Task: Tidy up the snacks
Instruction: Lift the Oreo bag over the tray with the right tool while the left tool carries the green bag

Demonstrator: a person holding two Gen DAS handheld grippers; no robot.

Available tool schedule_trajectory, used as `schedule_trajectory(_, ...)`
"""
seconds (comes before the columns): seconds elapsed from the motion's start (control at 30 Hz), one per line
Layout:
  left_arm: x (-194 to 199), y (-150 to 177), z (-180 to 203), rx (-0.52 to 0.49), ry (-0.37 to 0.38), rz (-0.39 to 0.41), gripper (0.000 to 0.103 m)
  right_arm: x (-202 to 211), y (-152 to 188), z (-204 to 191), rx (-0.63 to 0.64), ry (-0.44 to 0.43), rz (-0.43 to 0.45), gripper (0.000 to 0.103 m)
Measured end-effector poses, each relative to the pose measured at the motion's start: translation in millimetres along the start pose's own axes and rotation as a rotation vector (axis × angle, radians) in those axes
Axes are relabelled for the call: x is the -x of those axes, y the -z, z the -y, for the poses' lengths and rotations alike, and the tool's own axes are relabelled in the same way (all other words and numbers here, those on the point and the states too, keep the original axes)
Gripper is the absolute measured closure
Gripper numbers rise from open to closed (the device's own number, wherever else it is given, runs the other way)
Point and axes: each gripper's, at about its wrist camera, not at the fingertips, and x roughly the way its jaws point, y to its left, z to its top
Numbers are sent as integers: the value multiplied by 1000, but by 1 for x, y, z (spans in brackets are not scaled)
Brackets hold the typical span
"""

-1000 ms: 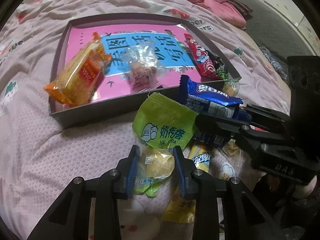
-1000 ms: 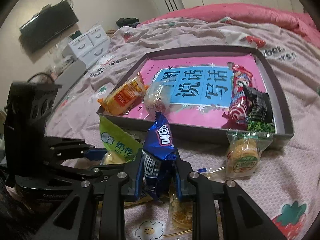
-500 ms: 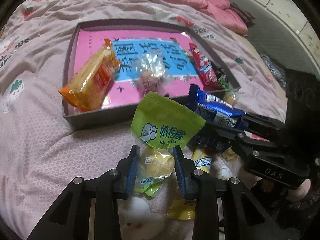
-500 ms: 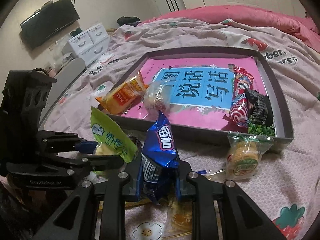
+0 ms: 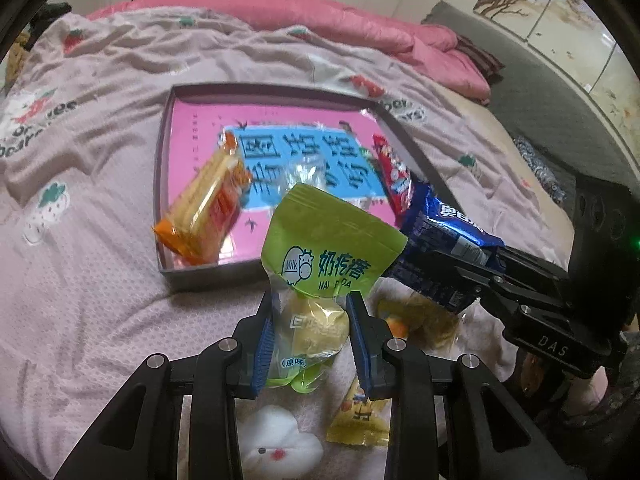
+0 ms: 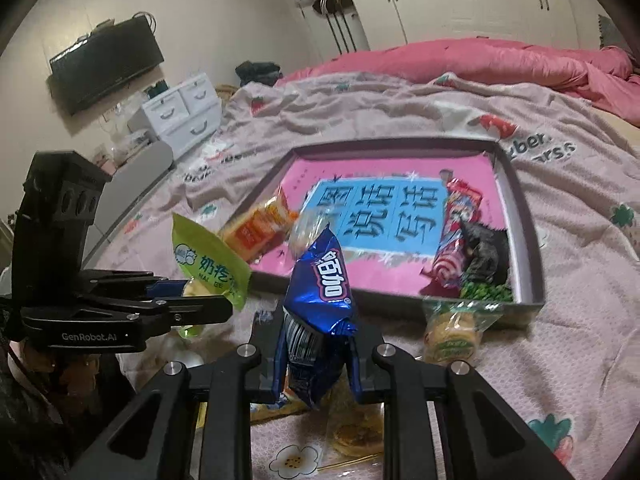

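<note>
My left gripper [image 5: 314, 312] is shut on a green-topped milk snack bag [image 5: 328, 252], lifted off the bedspread just in front of the tray. My right gripper [image 6: 318, 332] is shut on a blue cookie packet [image 6: 320, 280], also raised; the same blue cookie packet [image 5: 444, 240] shows to the right in the left wrist view. The shallow grey tray [image 5: 162, 184] with a pink and blue printed bottom lies ahead on the bed. In it are an orange cracker pack [image 5: 208, 208], a clear wrapped sweet [image 5: 308, 174], a red packet [image 6: 456, 232] and a dark packet [image 6: 484, 252].
A clear bag of round biscuits [image 6: 454, 330] lies against the tray's near wall. Yellow snack packets [image 5: 360, 416] and a white plush toy [image 5: 276, 448] lie on the bedspread under the grippers. A pink duvet [image 6: 480, 64] is bunched at the far side; white drawers [image 6: 180, 112] stand left.
Both grippers have risen with their packets, and the tray now sits farther off and higher in each view. The green bag has lifted clear of the bedspread.
</note>
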Motion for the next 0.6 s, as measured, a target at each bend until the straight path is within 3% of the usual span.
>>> schedule_trajectory(0.6,21,-16,-6,3,-36,118,68,18,-14,16,-30,34,97,79)
